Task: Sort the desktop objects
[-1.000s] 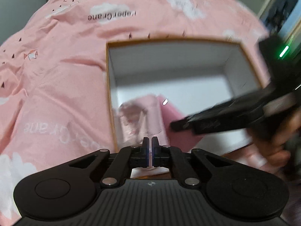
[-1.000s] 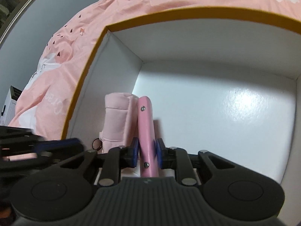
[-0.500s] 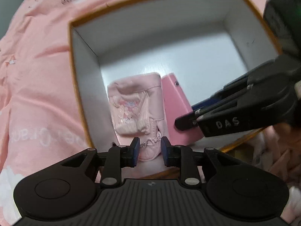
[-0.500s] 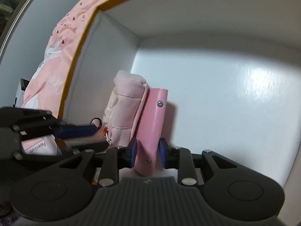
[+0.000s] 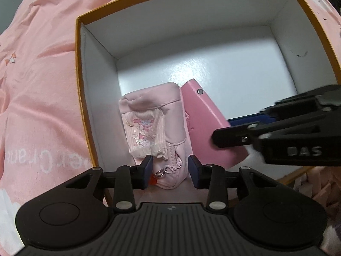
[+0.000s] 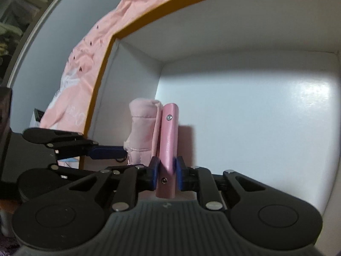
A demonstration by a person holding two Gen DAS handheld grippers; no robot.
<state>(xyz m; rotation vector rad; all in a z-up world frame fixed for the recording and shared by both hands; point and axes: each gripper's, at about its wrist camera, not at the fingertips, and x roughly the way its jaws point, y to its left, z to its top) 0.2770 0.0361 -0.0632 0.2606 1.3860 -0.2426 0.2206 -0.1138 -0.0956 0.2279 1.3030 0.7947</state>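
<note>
A white box with an orange rim (image 5: 79,68) lies on a pink sheet. Inside, near its front left corner, a pale pink fabric pouch (image 5: 153,117) with a cartoon print stands on end. My left gripper (image 5: 170,170) straddles the pouch's lower end; its jaws are opening and the pads stand clear of the fabric. A smooth pink case (image 5: 204,128) leans against the pouch's right side. My right gripper (image 6: 167,171) comes in from the right, its jaws closing with the pads pressed on the pink case (image 6: 169,132), beside the pouch (image 6: 141,128).
The pink bedsheet (image 5: 42,85) with white clouds and lettering surrounds the box. The box floor (image 5: 234,68) is bare white behind and to the right of the two pink things. A grey wall (image 6: 53,53) rises beyond the sheet.
My left gripper came down into the box with the pouch, set it on end and let go, jaws spreading. My right gripper brought the pink case up against the pouch's side.
</note>
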